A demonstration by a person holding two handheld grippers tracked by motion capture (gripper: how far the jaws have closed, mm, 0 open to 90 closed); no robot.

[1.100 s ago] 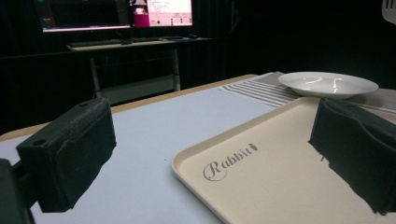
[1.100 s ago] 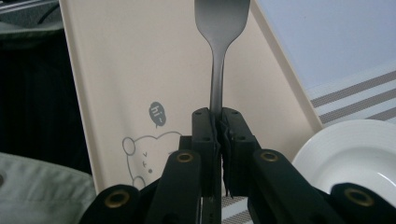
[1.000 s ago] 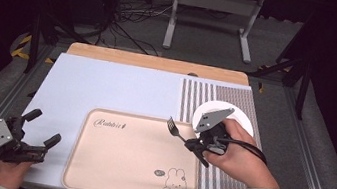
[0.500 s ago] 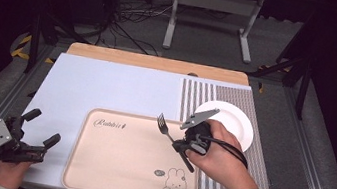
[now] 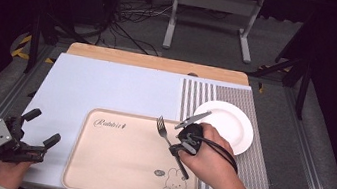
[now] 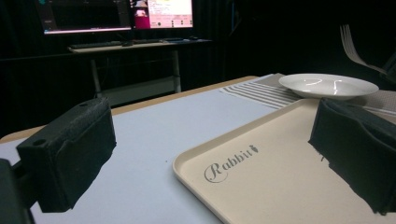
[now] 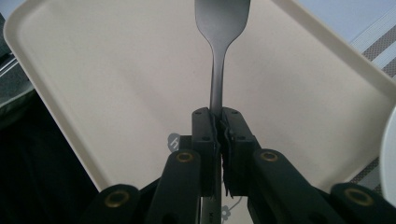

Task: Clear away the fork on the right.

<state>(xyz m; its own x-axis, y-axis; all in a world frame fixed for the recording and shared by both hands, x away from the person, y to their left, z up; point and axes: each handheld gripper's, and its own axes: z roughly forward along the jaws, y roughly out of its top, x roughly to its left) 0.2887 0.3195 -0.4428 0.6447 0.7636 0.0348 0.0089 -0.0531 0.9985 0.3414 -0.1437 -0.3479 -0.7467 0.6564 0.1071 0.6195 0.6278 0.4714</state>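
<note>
My right gripper is shut on the handle of a dark metal fork, held over the right part of the beige tray marked with a rabbit. In the right gripper view the pads pinch the fork, whose head points away over the tray. A white plate sits on the striped mat just right of that hand. My left gripper rests at the table's front left corner, open with nothing between its pads. It faces the tray and the plate.
A pale blue mat covers the table's left and middle, with a striped mat on the right. A wooden strip runs along the far edge. Metal rails border the table, and a stand and cables lie on the floor beyond.
My right gripper has carried the fork leftward and down, from beside the plate to over the tray's right part. The left gripper has stayed put.
</note>
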